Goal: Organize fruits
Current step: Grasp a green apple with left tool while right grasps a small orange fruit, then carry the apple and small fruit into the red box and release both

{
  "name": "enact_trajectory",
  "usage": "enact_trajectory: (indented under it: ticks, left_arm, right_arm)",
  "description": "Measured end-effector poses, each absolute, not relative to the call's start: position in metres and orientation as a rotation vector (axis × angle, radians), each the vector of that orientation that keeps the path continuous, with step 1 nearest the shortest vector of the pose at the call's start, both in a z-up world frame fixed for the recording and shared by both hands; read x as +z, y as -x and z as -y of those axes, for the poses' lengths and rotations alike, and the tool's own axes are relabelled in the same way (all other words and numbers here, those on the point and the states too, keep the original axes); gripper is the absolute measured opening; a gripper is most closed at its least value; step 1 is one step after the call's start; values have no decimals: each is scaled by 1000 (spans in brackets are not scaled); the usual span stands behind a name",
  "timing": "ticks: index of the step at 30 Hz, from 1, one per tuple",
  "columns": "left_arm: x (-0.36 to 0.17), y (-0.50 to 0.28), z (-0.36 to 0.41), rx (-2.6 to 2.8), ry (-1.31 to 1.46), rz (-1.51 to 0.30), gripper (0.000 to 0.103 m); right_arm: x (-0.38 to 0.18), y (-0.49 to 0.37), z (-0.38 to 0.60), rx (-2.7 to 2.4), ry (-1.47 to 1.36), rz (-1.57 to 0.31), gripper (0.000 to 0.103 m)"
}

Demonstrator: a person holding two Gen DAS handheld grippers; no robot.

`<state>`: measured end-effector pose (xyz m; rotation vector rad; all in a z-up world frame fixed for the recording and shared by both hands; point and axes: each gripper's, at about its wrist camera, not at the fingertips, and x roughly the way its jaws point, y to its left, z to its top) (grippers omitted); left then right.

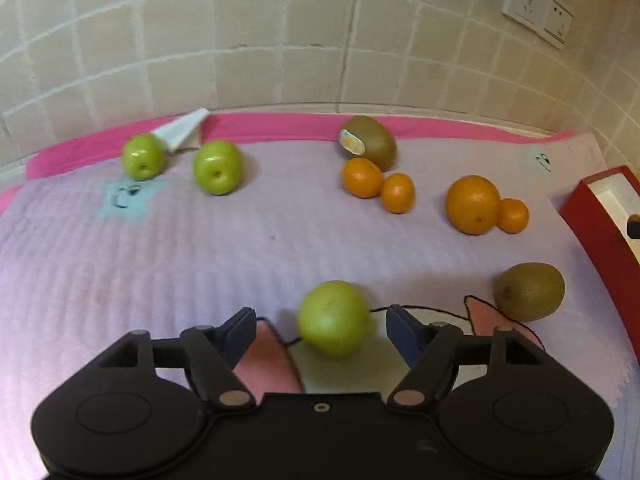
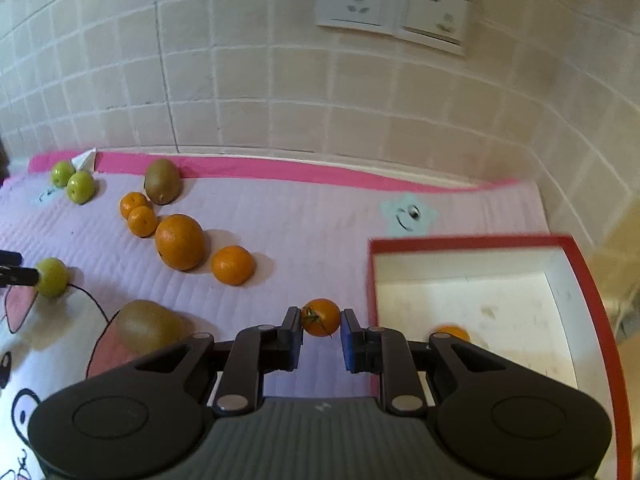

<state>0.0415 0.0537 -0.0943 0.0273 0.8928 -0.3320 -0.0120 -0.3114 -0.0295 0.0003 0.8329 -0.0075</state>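
Note:
My left gripper (image 1: 322, 322) is open around a green apple (image 1: 333, 317) that lies on the pink mat; its pads stand clear of the fruit on both sides. Two more green apples (image 1: 218, 167) lie at the back left. A kiwi (image 1: 529, 290) lies right of the gripper, another kiwi (image 1: 370, 142) at the back. My right gripper (image 2: 320, 326) is shut on a small orange tomato-like fruit (image 2: 321, 317), held left of the red-rimmed white box (image 2: 472, 242). One orange fruit (image 2: 452, 333) lies inside the box.
A large orange (image 2: 180, 242) and several mandarins (image 2: 233, 265) lie mid-mat. A folded white paper (image 1: 182, 128) sits at the back left. A tiled wall with sockets (image 2: 390, 6) stands behind. The left gripper's fingers (image 2: 18, 274) show at the left edge of the right wrist view.

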Motion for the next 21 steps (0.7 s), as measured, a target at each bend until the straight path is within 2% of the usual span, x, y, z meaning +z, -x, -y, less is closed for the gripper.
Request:
enact_trajectory:
  ticks: [2, 4, 5, 7, 10, 14, 21]
  left_arm:
    - [-101, -50, -52, -349, 12, -906, 85]
    - [-109, -58, -47, -344, 14, -916, 75]
    - [-113, -61, -45, -340, 16, -926, 62]
    - [-116, -64, -39, -312, -19, -926, 56]
    - [-110, -64, -39, -314, -14, -915, 55]
    - [-75, -56, -21, -390, -8, -821, 55]
    - [6, -44, 82, -688, -74, -616, 55]
  right_arm:
    - [-34, 20, 311, -17, -14, -840, 22]
    - [-35, 28, 312, -26, -27, -844, 22]
    - [-36, 30, 312, -27, -33, -843, 22]
    - [-33, 38, 314, -33, -46, -835, 22]
    - [-25, 50, 322, -48, -71, -805, 22]
    - [-7, 69, 348, -110, -120, -748, 22]
    - [24, 100, 413, -294, -215, -627, 22]
